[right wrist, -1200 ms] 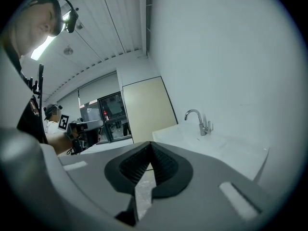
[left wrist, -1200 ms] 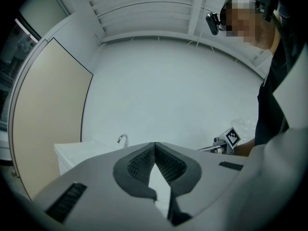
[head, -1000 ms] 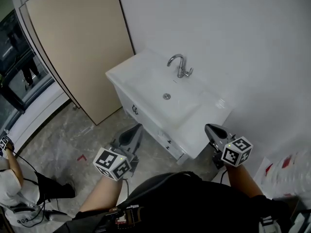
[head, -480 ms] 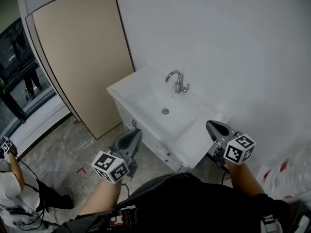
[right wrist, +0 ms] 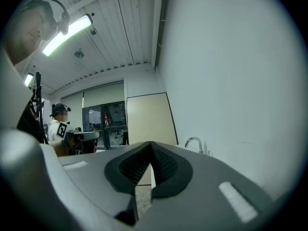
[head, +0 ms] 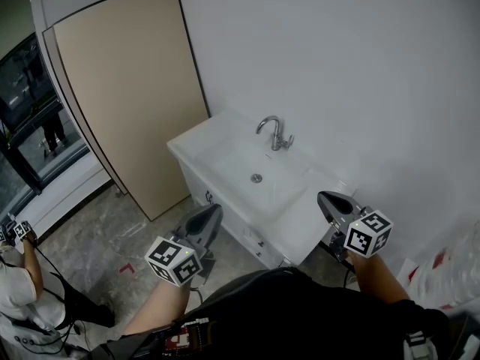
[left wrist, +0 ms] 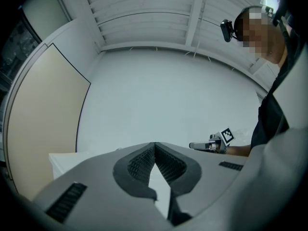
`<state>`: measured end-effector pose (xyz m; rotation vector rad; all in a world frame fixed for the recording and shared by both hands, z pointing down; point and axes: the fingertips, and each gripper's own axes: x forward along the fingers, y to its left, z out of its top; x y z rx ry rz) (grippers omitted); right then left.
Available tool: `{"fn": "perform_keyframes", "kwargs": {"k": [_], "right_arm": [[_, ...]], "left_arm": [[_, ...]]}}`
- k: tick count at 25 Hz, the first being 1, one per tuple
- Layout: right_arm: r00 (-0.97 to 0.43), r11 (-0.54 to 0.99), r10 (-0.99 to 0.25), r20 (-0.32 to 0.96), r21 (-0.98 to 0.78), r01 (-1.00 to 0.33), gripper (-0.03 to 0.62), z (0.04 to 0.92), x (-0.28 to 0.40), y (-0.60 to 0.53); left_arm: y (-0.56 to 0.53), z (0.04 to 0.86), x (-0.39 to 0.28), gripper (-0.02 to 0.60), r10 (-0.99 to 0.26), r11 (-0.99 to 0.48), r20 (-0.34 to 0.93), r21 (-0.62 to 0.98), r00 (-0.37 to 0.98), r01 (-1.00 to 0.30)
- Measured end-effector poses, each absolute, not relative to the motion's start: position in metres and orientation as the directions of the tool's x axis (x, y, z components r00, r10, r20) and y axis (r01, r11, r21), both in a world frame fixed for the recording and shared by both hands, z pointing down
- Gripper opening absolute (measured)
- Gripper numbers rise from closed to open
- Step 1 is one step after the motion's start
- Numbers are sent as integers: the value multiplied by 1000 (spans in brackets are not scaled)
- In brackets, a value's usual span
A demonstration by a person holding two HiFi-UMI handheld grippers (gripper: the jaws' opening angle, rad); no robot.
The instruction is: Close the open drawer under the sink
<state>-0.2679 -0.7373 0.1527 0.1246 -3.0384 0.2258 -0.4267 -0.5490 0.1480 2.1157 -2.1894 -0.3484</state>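
Standing farthest left, a tall beige flat door panel lies well beyond the left gripper, whose grey jaws are pressed together on nothing. Between the two tongs is a white vanity with a rectangular ceramic sink and a curved chrome tap. Its white drawer front, just right of the left jaws and below them, looks flush and is judged already closed. The right gripper, jaws likewise together and empty, hangs over the counter's near corner, and both tongs have risen within the last second, which reads as withdrawal.
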Motion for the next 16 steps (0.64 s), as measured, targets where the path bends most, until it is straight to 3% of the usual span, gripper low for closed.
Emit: {"fn": "perform_keyframes", "kwargs": {"k": [16], "right_arm": [[-991,987,-67,118,-140,-83,-2,162,-269,-743]], "left_arm": [[-555,154,-429,2,-994,31,-96,244,-56,-969]]}}
